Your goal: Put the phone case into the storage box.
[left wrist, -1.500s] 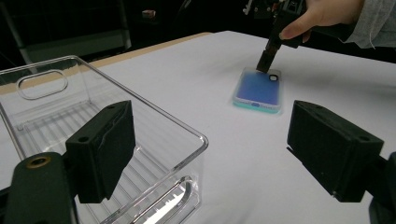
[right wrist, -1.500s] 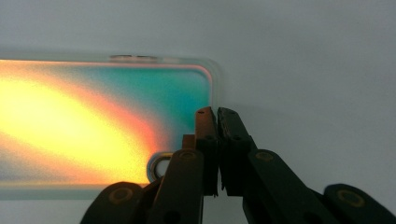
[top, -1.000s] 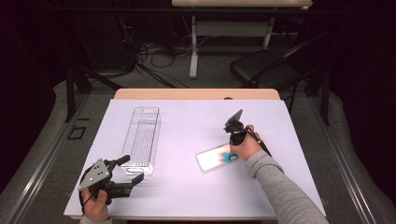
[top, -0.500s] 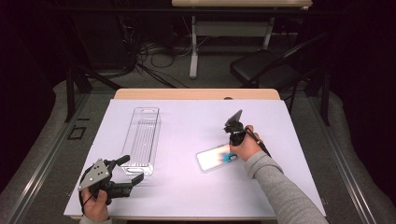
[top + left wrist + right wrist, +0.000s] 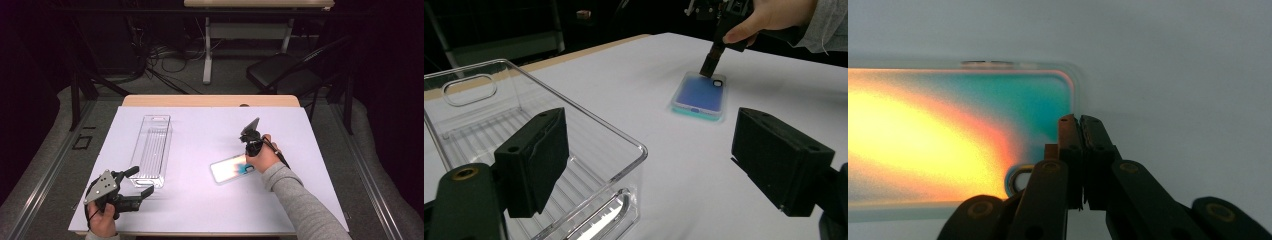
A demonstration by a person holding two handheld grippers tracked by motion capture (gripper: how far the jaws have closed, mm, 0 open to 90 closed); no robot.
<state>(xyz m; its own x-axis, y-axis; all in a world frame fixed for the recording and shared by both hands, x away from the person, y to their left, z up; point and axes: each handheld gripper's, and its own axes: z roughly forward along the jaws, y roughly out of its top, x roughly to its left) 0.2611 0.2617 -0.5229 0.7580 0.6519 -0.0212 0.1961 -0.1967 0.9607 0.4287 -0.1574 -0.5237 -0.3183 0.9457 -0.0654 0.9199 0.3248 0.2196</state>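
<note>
A phone case (image 5: 231,168) with a shimmering teal and orange surface lies flat on the white table, right of centre. My right gripper (image 5: 245,161) points down at its right end with the jaws shut together and nothing seen between them. In the right gripper view the tips (image 5: 1079,120) rest at the edge of the phone case (image 5: 948,135). The left gripper view shows that gripper (image 5: 707,69) touching the far end of the case (image 5: 699,95). My left gripper (image 5: 141,181) stands open at the near left, just short of the clear plastic bin (image 5: 152,150).
The bin (image 5: 474,130) is empty, with a handle slot at its far end. In the left gripper view my open gripper (image 5: 654,155) straddles its near corner. The white table sheet (image 5: 200,130) ends in a wooden edge at the back. A black chair (image 5: 280,70) stands beyond the table.
</note>
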